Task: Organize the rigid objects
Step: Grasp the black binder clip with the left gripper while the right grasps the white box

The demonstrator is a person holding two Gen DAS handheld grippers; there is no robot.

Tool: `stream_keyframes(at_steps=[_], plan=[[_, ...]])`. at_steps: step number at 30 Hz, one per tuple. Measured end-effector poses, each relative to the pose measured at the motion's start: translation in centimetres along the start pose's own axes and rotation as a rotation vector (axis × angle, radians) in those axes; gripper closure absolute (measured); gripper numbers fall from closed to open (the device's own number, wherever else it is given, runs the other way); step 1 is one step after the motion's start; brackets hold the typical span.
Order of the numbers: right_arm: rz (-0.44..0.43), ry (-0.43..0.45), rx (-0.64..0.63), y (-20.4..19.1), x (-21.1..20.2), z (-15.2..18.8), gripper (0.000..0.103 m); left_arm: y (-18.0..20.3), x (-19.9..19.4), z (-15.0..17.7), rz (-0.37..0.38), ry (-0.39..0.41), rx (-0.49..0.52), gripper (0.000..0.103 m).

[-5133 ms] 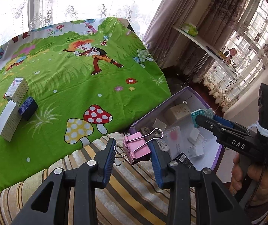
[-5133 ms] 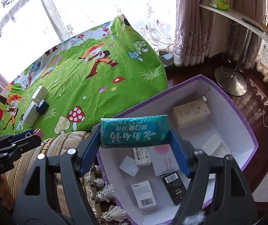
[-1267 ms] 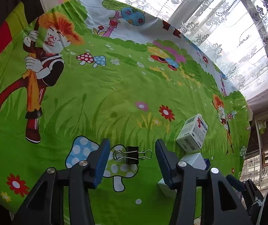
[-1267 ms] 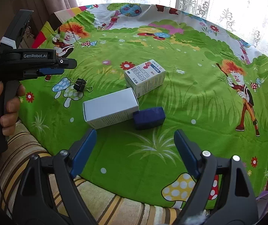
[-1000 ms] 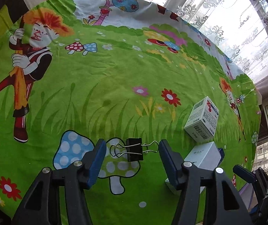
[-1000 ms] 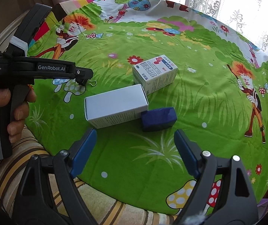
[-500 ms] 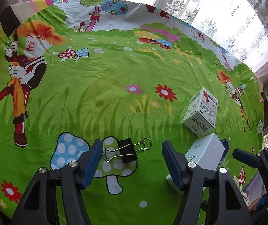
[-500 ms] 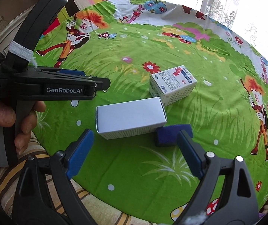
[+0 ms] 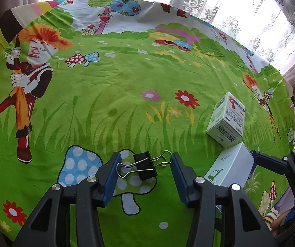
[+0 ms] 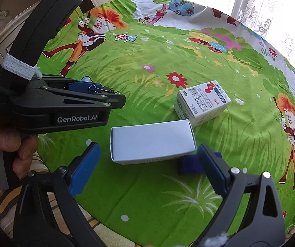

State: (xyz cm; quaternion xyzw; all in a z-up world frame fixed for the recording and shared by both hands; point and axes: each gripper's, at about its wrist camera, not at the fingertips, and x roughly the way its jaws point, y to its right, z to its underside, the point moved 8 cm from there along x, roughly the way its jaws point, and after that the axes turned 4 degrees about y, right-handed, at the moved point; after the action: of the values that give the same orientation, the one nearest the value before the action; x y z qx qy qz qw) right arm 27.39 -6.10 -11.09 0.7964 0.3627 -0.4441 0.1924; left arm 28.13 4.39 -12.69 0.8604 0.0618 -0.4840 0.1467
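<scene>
A black binder clip (image 9: pixel 145 165) lies on the green cartoon cloth, between the blue pads of my left gripper (image 9: pixel 144 170). Its jaws are closing, and the clip's wire handles sit right at the pads, with no press that I can see. In the right wrist view my left gripper (image 10: pixel 110 93) reaches in from the left. My right gripper (image 10: pixel 149 166) is opening, with its pads at either end of a plain white box (image 10: pixel 151 140) and clear of it. A small dark blue box (image 10: pixel 190 164) is half hidden behind the right pad. A printed white box (image 10: pixel 202 103) lies beyond.
A hand (image 10: pixel 3 144) holds the left gripper. A striped cushion (image 10: pixel 1 205) borders the cloth's near edge. Lace curtains (image 9: pixel 240 10) hang behind the table. Both white boxes (image 9: pixel 232 168) lie right of the clip, with the right gripper's finger (image 9: pixel 271 161) beside them.
The left jaws have narrowed around the binder clip, which has turned slightly. The right gripper has come closer to the plain white box and its jaws have widened.
</scene>
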Motion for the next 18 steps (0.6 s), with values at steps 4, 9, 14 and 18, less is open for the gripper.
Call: stream_keyframes(at_steps=[4,9,14,18], plan=[[0.004,-0.009,-0.012,0.0,0.6,-0.1,0.007,-0.4,-0.2,-0.1,0.003,0.008,-0.023,0.053],[0.027,-0.031,-0.018,0.4,1.5,-0.1,0.007,-0.4,-0.4,-0.2,0.006,0.018,-0.032,0.053],[0.031,-0.022,-0.016,0.5,1.5,-0.1,0.012,-0.5,-0.7,-0.3,0.01,0.03,-0.038,0.053],[0.029,-0.014,-0.012,0.5,1.3,-0.1,0.015,-0.5,-1.1,-0.4,0.015,0.041,-0.04,0.053]])
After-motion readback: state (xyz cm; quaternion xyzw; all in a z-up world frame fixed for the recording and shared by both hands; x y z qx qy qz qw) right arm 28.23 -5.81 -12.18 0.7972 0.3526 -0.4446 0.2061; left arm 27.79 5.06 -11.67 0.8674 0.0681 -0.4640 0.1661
